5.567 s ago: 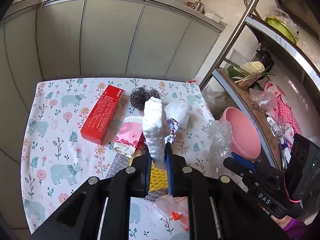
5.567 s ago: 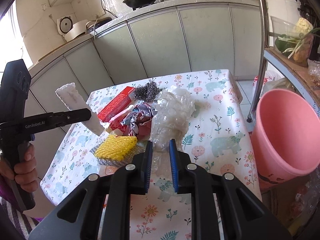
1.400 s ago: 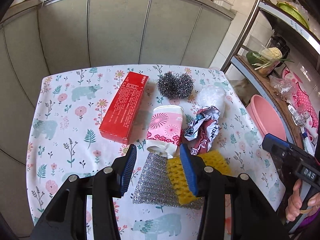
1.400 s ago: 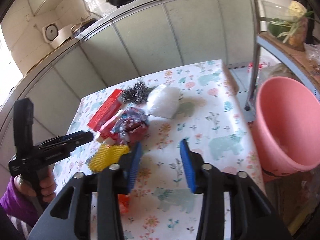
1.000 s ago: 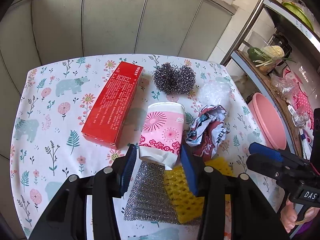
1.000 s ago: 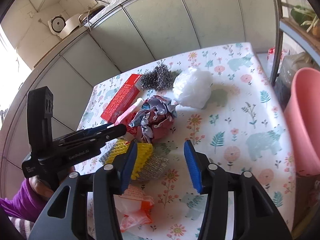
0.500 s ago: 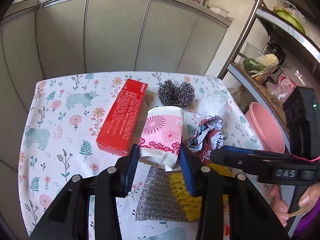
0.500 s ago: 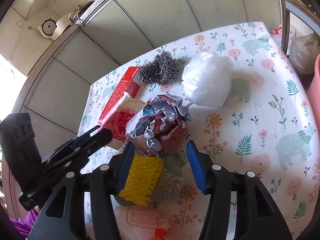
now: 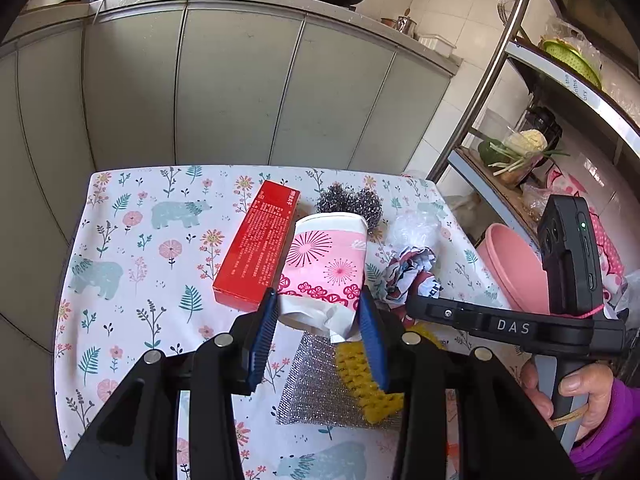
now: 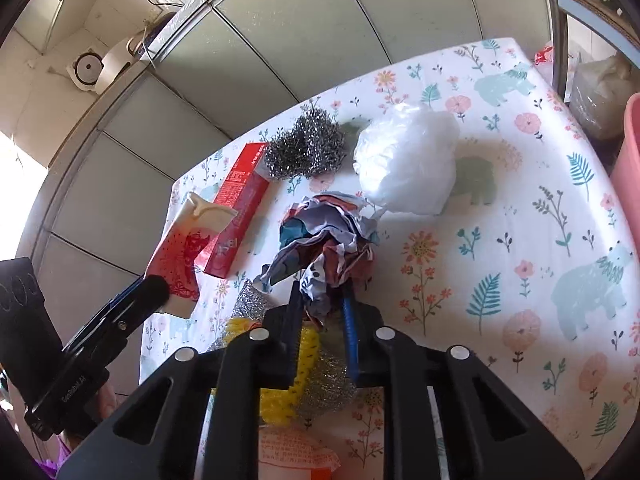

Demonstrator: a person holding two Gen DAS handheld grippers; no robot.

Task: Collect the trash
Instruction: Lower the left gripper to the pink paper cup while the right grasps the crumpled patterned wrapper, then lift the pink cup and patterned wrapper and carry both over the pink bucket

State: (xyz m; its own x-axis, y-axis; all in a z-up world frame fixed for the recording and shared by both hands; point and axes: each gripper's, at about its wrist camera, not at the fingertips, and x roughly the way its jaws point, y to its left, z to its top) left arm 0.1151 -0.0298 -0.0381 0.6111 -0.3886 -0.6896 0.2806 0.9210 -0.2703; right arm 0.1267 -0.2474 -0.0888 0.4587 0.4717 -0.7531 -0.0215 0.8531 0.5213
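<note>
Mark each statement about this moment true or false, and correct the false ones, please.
1. The left gripper grips the pink cup. True.
2. The right gripper is open and empty. False: it is shut on the crumpled wrapper.
3. The red box lies beside the cup, on its left in the left wrist view. True.
4. The white bag is inside the pink bucket. False: it lies on the table.
5. The steel wool lies near the red box. True.

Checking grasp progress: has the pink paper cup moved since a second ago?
Yes. The pink paper cup is lifted in the left tongs, tilted up off the tablecloth, away from the red box.
</note>
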